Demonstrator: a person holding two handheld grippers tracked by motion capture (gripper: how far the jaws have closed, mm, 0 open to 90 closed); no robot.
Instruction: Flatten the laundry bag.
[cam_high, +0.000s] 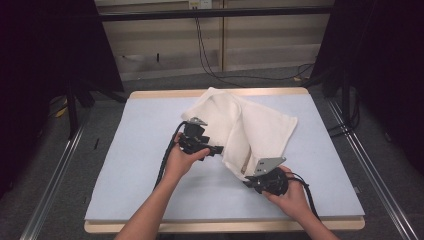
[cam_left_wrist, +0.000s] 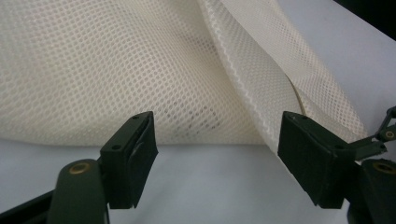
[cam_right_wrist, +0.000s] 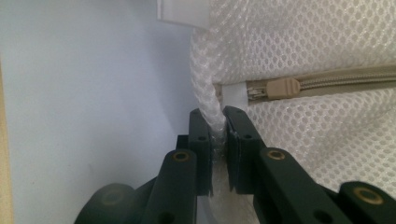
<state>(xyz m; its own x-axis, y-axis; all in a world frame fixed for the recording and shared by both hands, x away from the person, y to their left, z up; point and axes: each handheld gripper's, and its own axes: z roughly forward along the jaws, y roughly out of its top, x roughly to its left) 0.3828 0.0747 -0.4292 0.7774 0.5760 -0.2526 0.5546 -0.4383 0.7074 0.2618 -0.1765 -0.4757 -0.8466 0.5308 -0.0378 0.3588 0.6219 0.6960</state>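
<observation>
Right gripper (cam_right_wrist: 218, 140) pinching the near corner edge of the white mesh bag (cam_high: 250, 130), close by the zipper (cam_right_wrist: 322, 81). Left gripper (cam_left_wrist: 217, 154) spread wide, nothing between, facing the bag's folded edge just ahead. Bag lying slantwise on the blue mat (cam_high: 135, 150), running from the near-right corner toward the far-left. Nothing else in the way.
</observation>
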